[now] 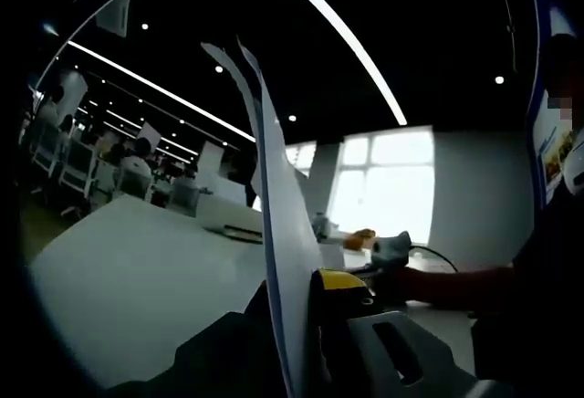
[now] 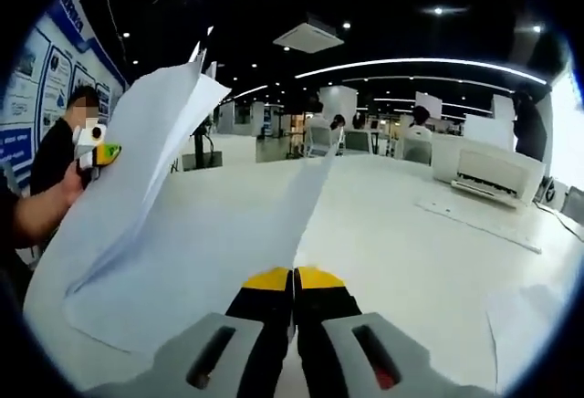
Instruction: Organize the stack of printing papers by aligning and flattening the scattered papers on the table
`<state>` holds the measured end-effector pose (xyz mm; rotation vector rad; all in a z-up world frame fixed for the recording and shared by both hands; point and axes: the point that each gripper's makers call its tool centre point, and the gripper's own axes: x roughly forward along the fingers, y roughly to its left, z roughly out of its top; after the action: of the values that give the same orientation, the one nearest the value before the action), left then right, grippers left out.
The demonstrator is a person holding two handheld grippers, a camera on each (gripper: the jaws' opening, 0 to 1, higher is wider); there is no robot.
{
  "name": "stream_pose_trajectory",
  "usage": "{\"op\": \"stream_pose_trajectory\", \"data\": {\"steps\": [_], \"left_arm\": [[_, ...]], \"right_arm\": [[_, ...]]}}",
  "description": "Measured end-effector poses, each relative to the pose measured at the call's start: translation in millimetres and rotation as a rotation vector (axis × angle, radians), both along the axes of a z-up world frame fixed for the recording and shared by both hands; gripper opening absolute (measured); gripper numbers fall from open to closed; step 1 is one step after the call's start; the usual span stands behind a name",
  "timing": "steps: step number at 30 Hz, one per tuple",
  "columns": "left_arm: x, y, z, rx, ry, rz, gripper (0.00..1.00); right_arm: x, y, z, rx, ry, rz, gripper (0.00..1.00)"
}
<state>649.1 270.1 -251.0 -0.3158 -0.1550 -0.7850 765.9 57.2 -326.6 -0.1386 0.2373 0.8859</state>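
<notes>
Papers: a sheaf of white printing papers (image 1: 274, 234) stands edge-on through the centre of the left gripper view, its top corners fanned apart; in the right gripper view the same papers (image 2: 155, 170) lift off the table at left and taper to the jaws at bottom centre.
Left gripper: the left gripper (image 1: 306, 325) has its jaws pressed together on the sheaf's lower edge, low in the frame.
Right gripper: the right gripper (image 2: 294, 281) has its yellow-tipped jaws closed on the papers' near edge.
Why held so: judged, the sheets are raised upright between both claws so the edges can be evened before being laid flat.
Table: a white table (image 2: 411, 234) spreads across the middle of the frame.
Around: a printer (image 2: 484, 174) sits at right; another person (image 2: 55, 170) at far left holds a small device (image 2: 94, 147); seated people fill the background.
In the way: nothing blocks the papers; the person at left is near them.
</notes>
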Motion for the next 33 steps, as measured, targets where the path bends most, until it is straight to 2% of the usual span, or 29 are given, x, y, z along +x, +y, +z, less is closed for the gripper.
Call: {"op": "stream_pose_trajectory", "data": {"steps": [6,8,14,30,33], "left_arm": [[-0.1,0,-0.1,0.001,0.001,-0.002,0.06],[0.0,-1,-0.4,0.002,0.002,-0.002,0.06],[0.2,-1,-1.1,0.007,0.005,-0.002,0.06],[1.0,-2,-2.5,0.019,0.010,0.010,0.06],[0.6,-3,-2.6,0.020,0.011,0.010,0.06]], "right_arm": [[1,-9,21.4,0.097,-0.029,-0.021,0.00],[2,-12,26.0,0.108,-0.032,-0.030,0.00],[3,-20,56.0,0.156,-0.079,-0.039,0.00],[-15,-37,117.0,0.173,-0.205,-0.042,0.00],[-12,-44,126.6,0.180,-0.223,-0.051,0.00]]}}
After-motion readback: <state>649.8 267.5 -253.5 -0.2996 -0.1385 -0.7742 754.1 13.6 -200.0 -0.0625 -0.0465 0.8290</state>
